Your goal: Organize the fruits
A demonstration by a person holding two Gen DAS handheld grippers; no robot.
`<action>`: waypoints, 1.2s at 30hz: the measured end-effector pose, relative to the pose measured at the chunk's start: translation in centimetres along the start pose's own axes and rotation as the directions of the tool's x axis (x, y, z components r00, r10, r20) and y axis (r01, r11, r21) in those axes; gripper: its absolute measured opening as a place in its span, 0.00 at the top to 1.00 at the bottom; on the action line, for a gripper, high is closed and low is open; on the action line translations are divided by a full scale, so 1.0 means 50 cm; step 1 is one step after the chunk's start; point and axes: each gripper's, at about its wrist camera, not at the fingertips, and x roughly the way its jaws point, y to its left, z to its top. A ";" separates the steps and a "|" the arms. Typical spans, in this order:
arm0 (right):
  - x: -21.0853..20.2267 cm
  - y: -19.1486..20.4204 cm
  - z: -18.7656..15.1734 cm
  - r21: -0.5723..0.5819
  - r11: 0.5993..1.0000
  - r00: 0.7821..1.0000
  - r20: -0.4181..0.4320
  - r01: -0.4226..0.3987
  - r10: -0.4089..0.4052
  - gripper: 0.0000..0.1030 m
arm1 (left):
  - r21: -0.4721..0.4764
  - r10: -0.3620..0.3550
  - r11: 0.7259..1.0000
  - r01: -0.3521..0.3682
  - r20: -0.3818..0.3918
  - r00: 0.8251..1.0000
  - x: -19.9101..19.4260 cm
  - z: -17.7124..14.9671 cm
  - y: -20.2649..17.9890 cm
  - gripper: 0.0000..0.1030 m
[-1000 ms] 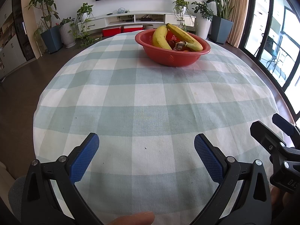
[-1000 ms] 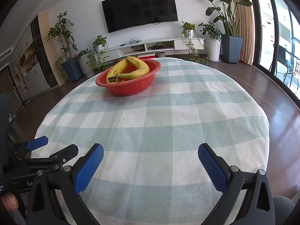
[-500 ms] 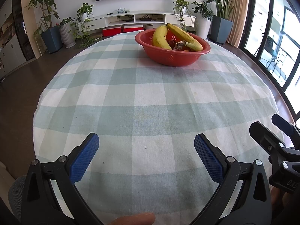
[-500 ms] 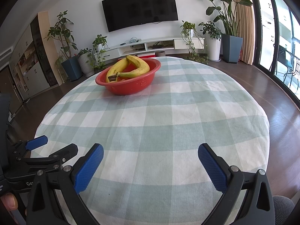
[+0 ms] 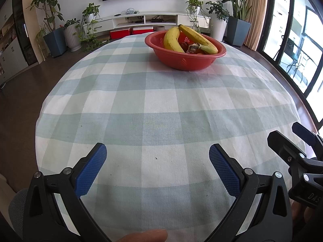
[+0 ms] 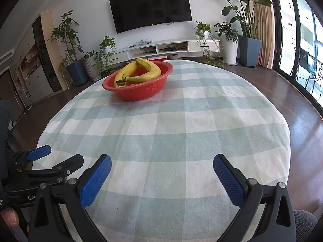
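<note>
Two bananas [image 5: 172, 40] lie in a red bowl [image 5: 184, 60] at the far side of a round table; their skins are yellow with brown flecks, and their dark, dried stem ends meet near the bowl's middle. In the right wrist view the same bananas [image 6: 141, 71] curve across one another above the rim of the red bowl [image 6: 139, 93]. Beneath them sit some smaller dark and reddish fruits, too hidden to count or name. The bowl looks like smooth plastic, oval, with patches of small perforations in its wall.

The tablecloth [image 5: 161, 104] is woven fabric in a pale green and white check, slightly creased, with a few small dark specks near the front edge. Apart from the bowl, nothing rests on it.

The left gripper [image 5: 157, 158] hovers over the near edge of the cloth, well apart from the bowl, its two blue, dimpled pads spread wide and gripping nothing. The right gripper [image 6: 162, 166] hangs likewise above the near edge, its textured blue pads wide apart and empty. Both frames are matte black with silver rivets. A fingertip [image 5: 145, 235] shows at the bottom of the left wrist view.

Behind the table hangs one black television [image 6: 150, 5] over a long white shelf unit, flanked by several potted plants.
</note>
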 end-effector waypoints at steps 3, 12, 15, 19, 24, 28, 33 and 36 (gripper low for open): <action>0.000 0.000 0.001 -0.001 1.000 1.000 -0.001 0.001 -0.001 0.00 | 0.000 0.000 1.000 0.000 0.000 1.000 0.000 0.000 0.000 0.00; -0.002 0.001 0.003 -0.001 1.000 1.000 -0.001 0.001 -0.001 0.00 | 0.001 0.001 1.000 -0.001 0.000 1.000 0.001 -0.001 0.000 0.00; -0.002 0.001 0.003 -0.002 1.000 1.000 -0.002 0.001 -0.001 0.00 | 0.000 0.000 1.000 0.000 0.000 1.000 0.001 -0.001 -0.001 0.00; -0.002 0.003 0.006 -0.001 1.000 1.000 -0.002 0.001 -0.001 0.00 | 0.000 0.001 1.000 -0.001 0.000 1.000 0.000 -0.001 -0.001 0.00; -0.003 0.003 0.007 -0.001 1.000 1.000 -0.002 0.001 -0.001 0.00 | 0.001 0.001 1.000 -0.001 0.000 1.000 0.000 -0.001 -0.001 0.00; -0.004 0.003 0.006 -0.002 1.000 1.000 -0.004 0.001 -0.001 0.00 | 0.001 0.001 1.000 -0.001 -0.001 1.000 0.000 -0.001 -0.001 0.00; -0.005 0.004 0.008 -0.001 1.000 1.000 -0.005 0.001 -0.001 0.00 | 0.000 0.001 1.000 -0.001 0.000 1.000 0.000 -0.001 -0.002 0.00; -0.005 0.004 0.007 -0.002 1.000 1.000 -0.005 0.002 -0.002 0.00 | 0.000 0.002 1.000 -0.002 -0.001 1.000 0.000 -0.001 -0.001 0.00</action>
